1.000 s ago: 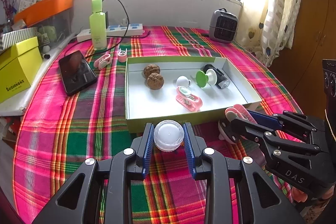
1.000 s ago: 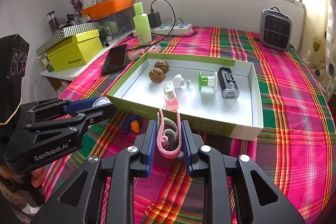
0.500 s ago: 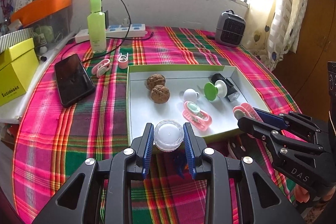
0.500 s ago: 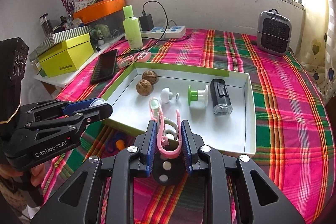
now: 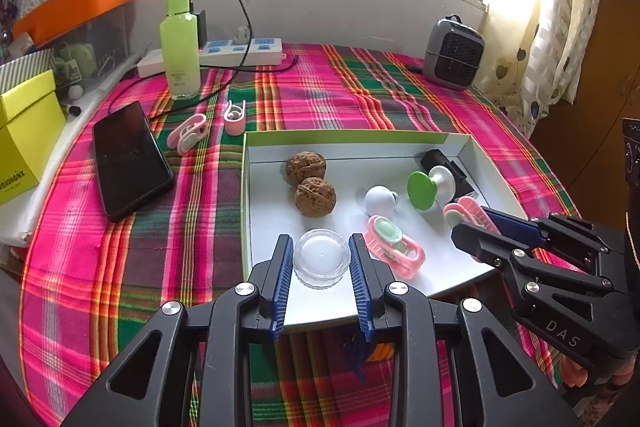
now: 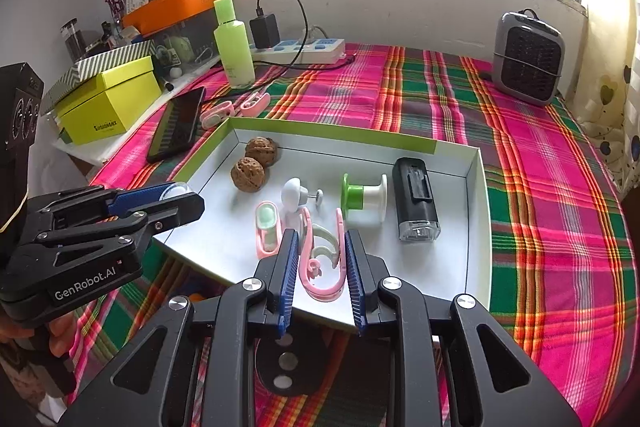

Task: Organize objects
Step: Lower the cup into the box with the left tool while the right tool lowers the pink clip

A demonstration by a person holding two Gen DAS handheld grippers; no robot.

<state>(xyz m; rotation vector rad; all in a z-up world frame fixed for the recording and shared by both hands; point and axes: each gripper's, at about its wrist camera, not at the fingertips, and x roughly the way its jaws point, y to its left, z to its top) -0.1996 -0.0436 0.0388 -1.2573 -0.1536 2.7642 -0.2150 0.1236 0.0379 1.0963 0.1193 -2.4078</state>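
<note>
My left gripper (image 5: 321,259) is shut on a small clear round jar (image 5: 322,262) and holds it over the near left part of the shallow white tray with a green rim (image 5: 344,138). My right gripper (image 6: 319,255) is shut on a pink and pale-green clip (image 6: 322,259), held above the tray's (image 6: 476,211) near edge. In the tray lie two walnuts (image 5: 310,183), a white knob (image 5: 379,199), a green and white spool (image 5: 428,187), a black device (image 6: 414,203) and another pink clip (image 5: 394,249).
A black phone (image 5: 128,159), two pink clips (image 5: 208,127), a green bottle (image 5: 180,43) and a power strip (image 5: 240,51) lie left and behind the tray on the plaid cloth. A small grey heater (image 5: 454,53) stands back right. Yellow box (image 6: 108,99) at left.
Both grippers have moved forward with their loads, from in front of the tray's near edge to over its interior. The jaws kept their grip.
</note>
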